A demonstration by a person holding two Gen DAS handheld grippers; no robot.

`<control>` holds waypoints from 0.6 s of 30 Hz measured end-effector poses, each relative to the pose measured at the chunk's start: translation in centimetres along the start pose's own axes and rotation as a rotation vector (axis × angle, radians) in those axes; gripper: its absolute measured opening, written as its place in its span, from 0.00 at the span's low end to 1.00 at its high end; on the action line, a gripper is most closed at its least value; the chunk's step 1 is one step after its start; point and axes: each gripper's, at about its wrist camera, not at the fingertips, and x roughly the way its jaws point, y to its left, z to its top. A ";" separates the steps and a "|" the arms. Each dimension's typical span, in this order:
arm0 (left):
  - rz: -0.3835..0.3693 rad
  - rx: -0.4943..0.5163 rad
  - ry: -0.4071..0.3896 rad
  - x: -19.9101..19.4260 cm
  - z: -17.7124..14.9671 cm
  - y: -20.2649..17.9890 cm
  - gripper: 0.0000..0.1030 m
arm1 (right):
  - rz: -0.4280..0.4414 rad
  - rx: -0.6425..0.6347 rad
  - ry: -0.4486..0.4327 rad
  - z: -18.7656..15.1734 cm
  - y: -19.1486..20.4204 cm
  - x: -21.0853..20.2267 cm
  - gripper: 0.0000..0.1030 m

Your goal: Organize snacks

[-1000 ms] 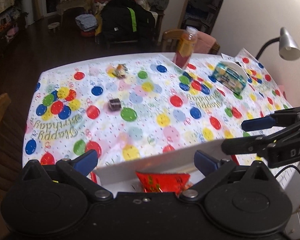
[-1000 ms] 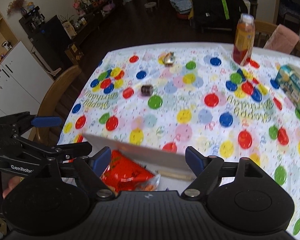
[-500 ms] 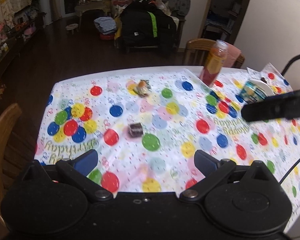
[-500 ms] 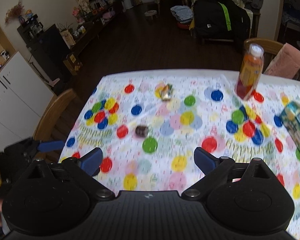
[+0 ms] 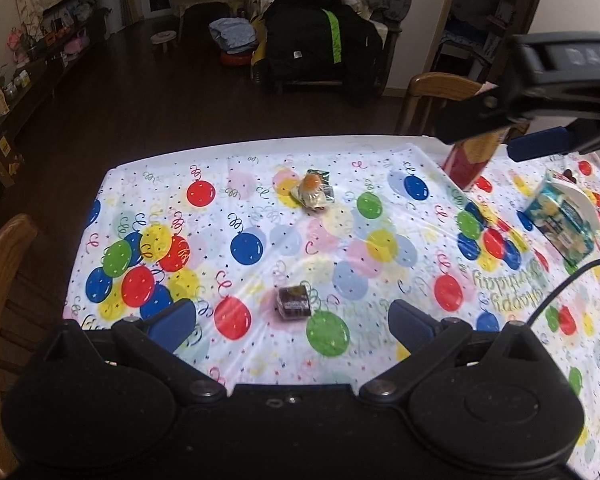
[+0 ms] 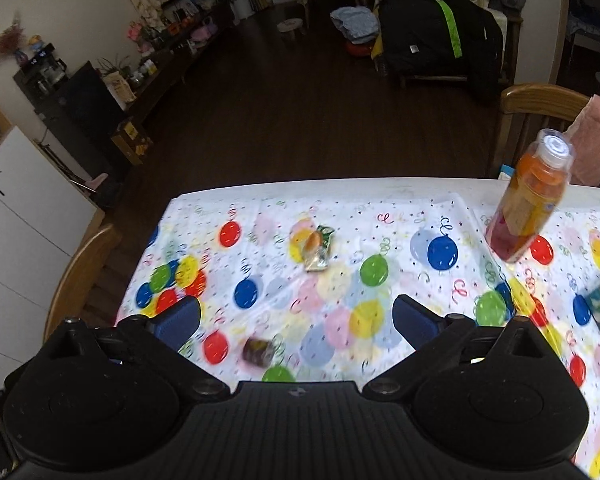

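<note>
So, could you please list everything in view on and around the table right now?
Dark snack: 1, brown, near table centre.
Wrapped snack: 1, orange and green, far side.
Bottle: 1, orange, clear cap, far right.
Box: 1, blue-green, right edge.
Tablecloth: 1, white with balloons.
Wooden chairs: 2, left and far right.
Left gripper: open, empty.
Right gripper: open, empty.

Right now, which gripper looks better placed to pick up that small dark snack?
Probably the left gripper: the dark snack lies just ahead between its open jaws. The right gripper is open too, but farther right.
</note>
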 end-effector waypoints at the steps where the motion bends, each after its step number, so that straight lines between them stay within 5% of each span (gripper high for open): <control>1: 0.004 -0.004 0.004 0.6 0.3 0.0 0.99 | 0.001 0.003 0.004 0.4 -0.2 0.8 1.00; 18: 0.063 -0.044 0.099 9.6 1.7 0.4 0.99 | -0.025 0.036 0.113 4.5 -2.8 14.7 1.00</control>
